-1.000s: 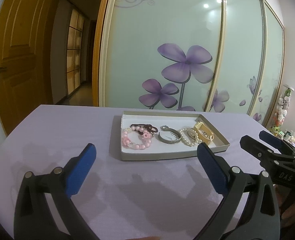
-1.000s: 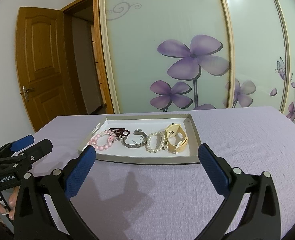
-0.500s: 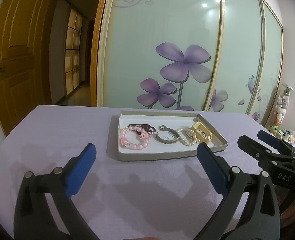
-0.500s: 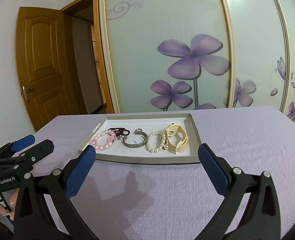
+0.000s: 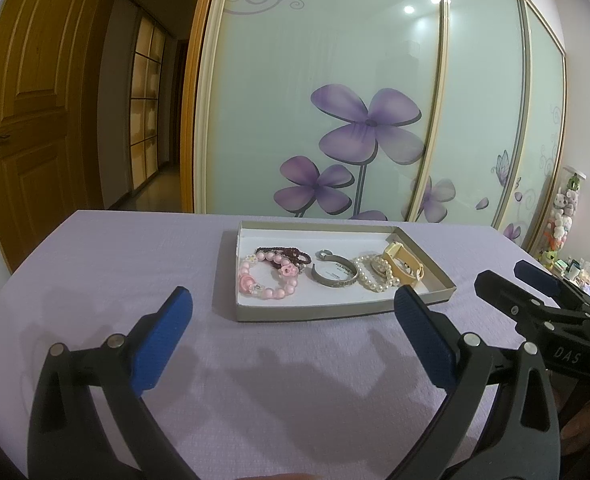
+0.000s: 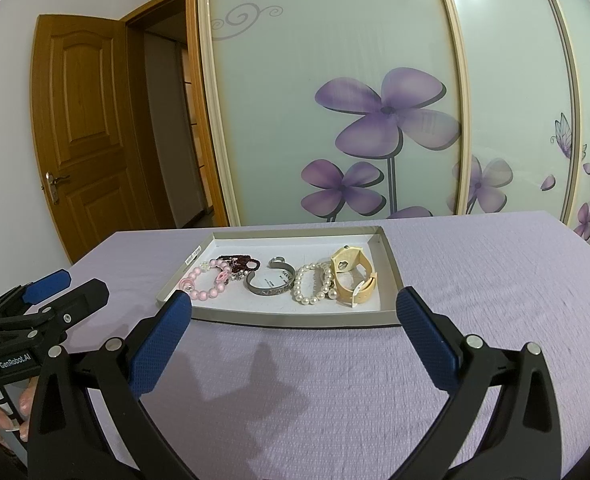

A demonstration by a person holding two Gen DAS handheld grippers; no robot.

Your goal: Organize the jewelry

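Observation:
A shallow grey tray point(image 5: 319, 313) point(image 6: 295, 317) sits on the purple tablecloth. In it lie a pink bead bracelet point(image 5: 269, 280) point(image 6: 205, 282), a dark red bead bracelet point(image 5: 281, 253) point(image 6: 239, 261), a silver cuff point(image 5: 334, 276) point(image 6: 271, 282), a pearl bracelet point(image 5: 375, 278) point(image 6: 311, 286) and a cream watch point(image 5: 403, 266) point(image 6: 355, 278). My left gripper point(image 5: 293, 308) is open and empty, just short of the tray's near edge. My right gripper point(image 6: 293, 306) is open and empty, also just short of the tray. Each gripper shows at the edge of the other's view.
The purple-clothed table point(image 5: 115, 264) point(image 6: 495, 264) extends left and right of the tray. Behind it stand sliding wardrobe doors point(image 5: 335, 100) with purple flowers and a wooden door point(image 5: 27, 120). Plush toys point(image 5: 561, 220) hang at far right.
Both grippers have stayed open and nearly still. The left view has drifted slightly, so the tray sits a touch lower and closer.

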